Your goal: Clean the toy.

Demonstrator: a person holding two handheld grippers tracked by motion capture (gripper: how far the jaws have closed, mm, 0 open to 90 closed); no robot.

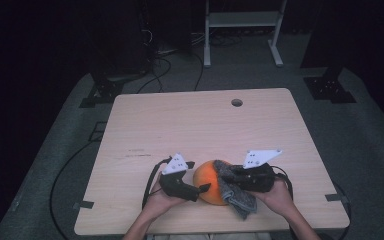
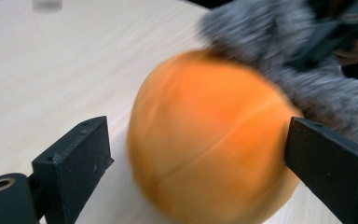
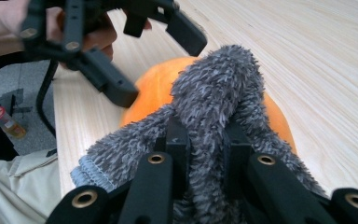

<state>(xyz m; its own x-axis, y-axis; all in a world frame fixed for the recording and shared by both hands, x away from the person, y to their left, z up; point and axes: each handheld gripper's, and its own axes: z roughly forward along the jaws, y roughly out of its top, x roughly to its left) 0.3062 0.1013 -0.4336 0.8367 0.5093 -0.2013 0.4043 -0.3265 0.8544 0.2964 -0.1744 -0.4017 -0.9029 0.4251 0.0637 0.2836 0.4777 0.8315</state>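
Near the table's (image 1: 145,125) front edge, round orange ball (image 1: 207,181) between the wide-open left gripper (image 1: 206,187), right gripper (image 1: 230,175) clamped on grey cloth (image 1: 235,197).

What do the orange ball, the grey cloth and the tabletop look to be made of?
Orange ball: smooth matte skin with faint curved seams, possibly rubber or plastic; blur leaves it open. Grey cloth: fluffy, long-piled fabric with a stitched hem, probably microfibre. Tabletop: pale wood-grain surface, flat and matte, likely laminate rather than solid wood.
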